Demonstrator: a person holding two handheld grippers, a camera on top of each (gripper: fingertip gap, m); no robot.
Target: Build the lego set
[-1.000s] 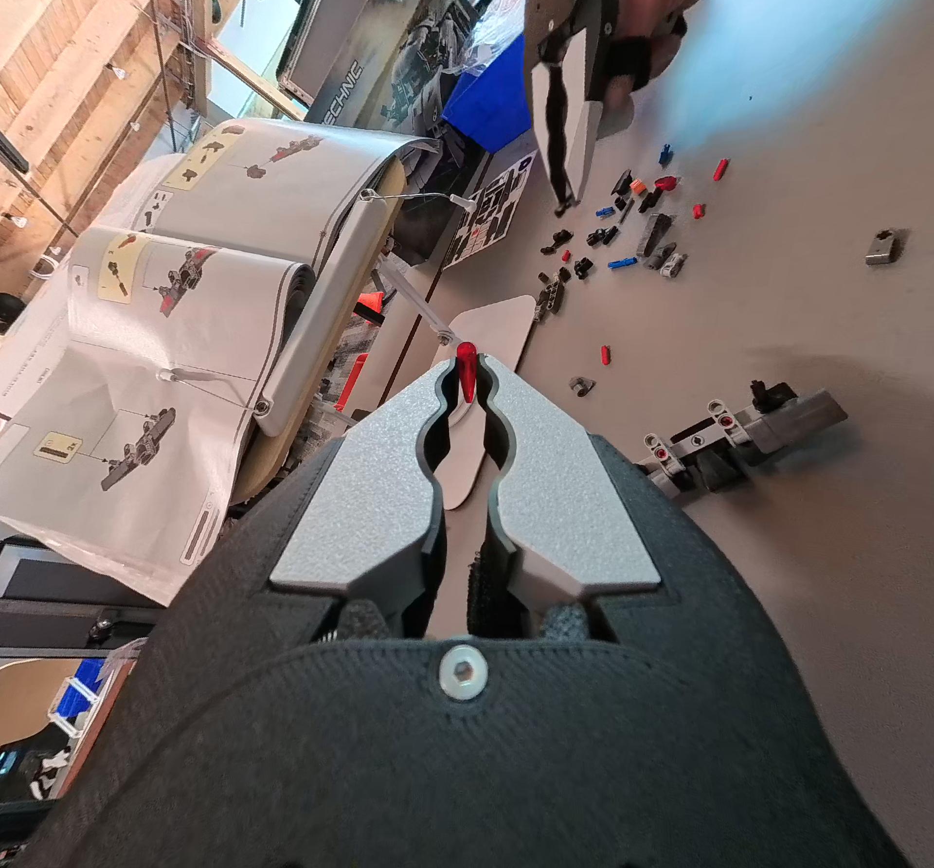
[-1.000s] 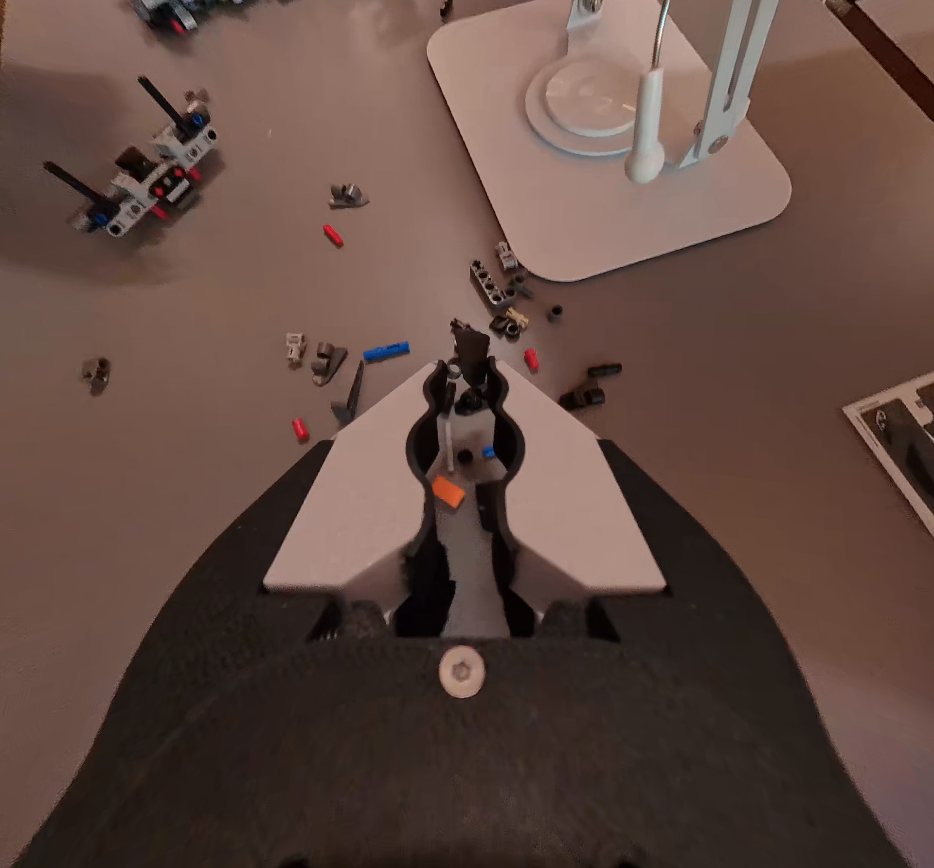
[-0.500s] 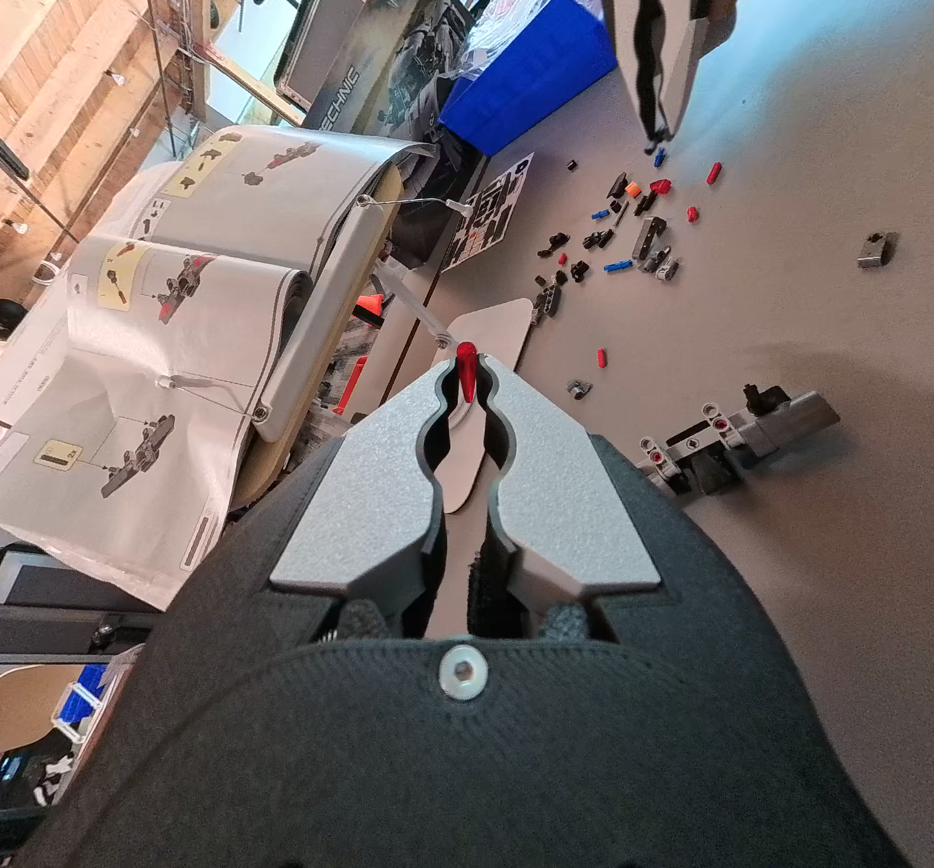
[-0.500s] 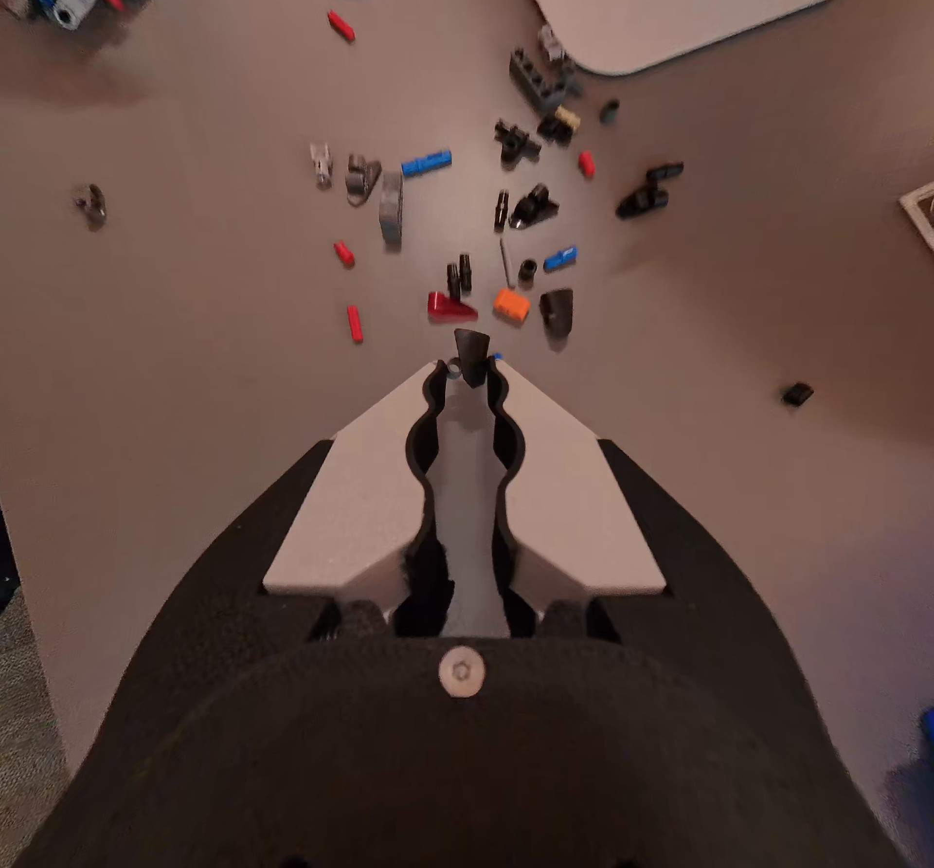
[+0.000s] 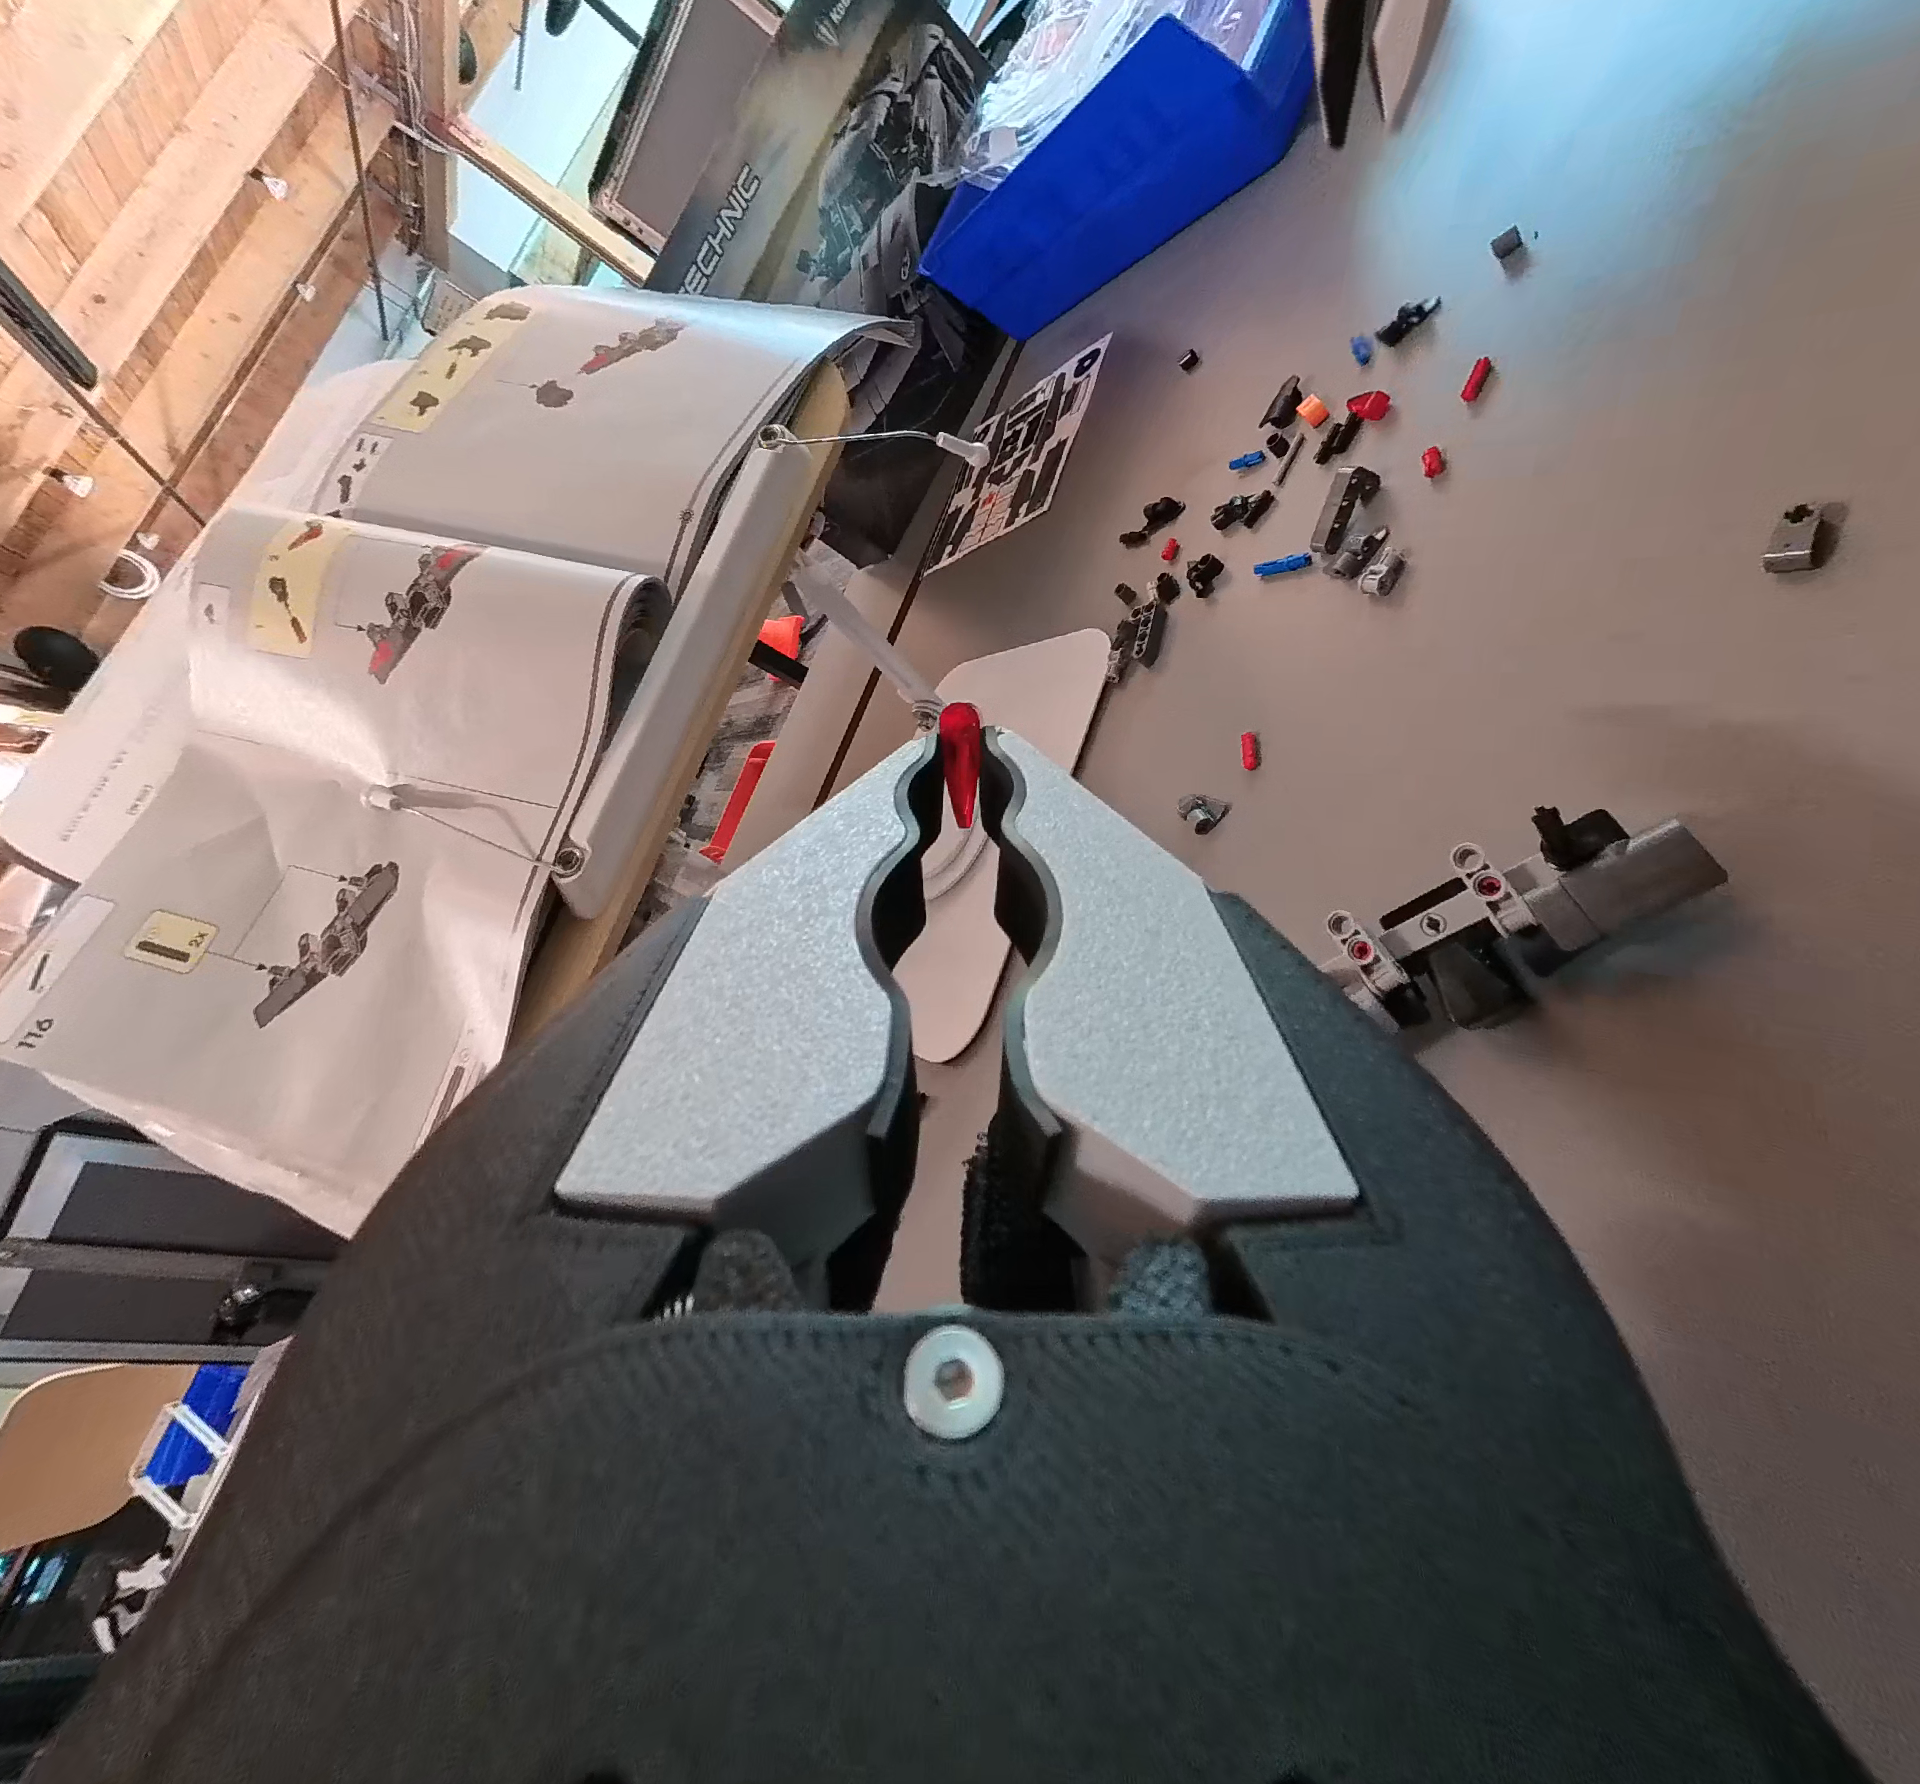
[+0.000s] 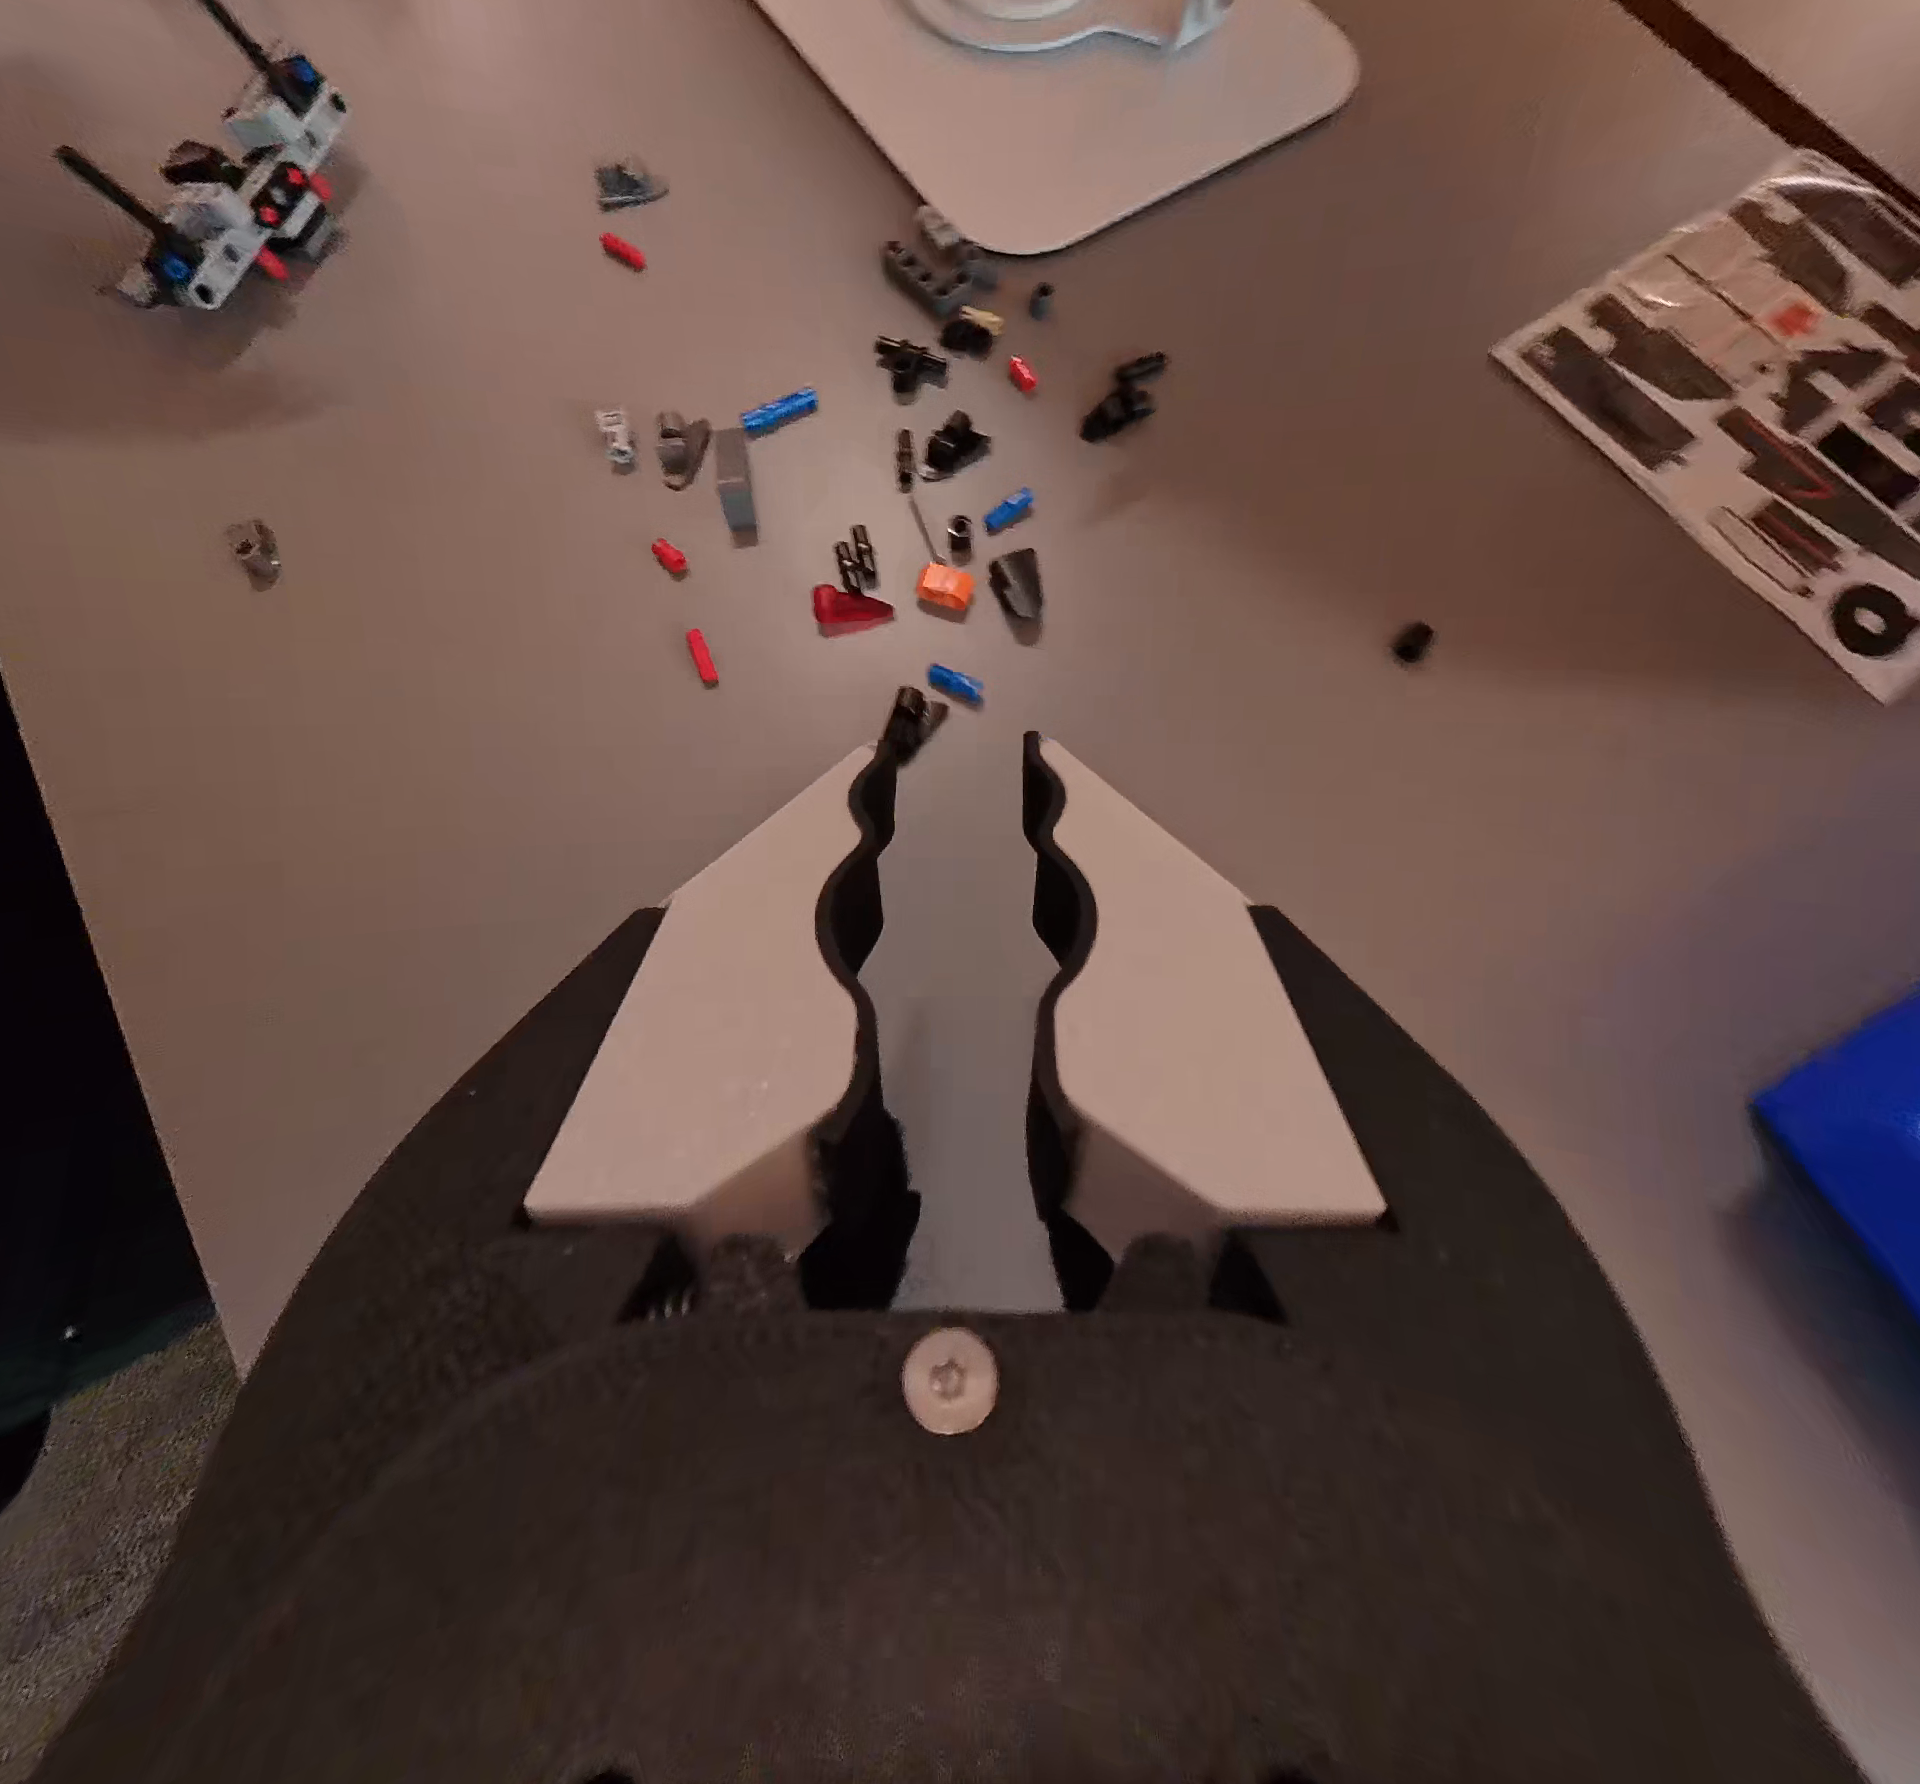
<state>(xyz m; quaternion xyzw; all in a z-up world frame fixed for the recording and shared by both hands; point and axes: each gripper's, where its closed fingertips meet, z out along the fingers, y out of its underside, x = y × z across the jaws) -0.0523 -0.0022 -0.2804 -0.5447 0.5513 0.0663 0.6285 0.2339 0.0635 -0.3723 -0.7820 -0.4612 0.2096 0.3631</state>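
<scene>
A: What do the left tongs [image 5: 961,766] hold?
B: One red pointed piece [image 5: 958,760], pinched at the tips.
A: The right tongs [image 6: 956,747]?
B: Spread apart; a small black piece [image 6: 910,718] sits at the left fingertip.
A: Builds?
B: One grey sub-assembly [image 6: 231,202] near the surface [image 6: 416,747] edge, two black axles up; bare room around it

Glossy red plastic piece [image 5: 958,766], matt table [image 5: 1558,695], paper manual [image 5: 312,747]

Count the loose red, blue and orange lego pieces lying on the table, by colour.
red pieces: 5
blue pieces: 3
orange piece: 1
Total: 9, leaving out the held red part in the left gripper.
</scene>
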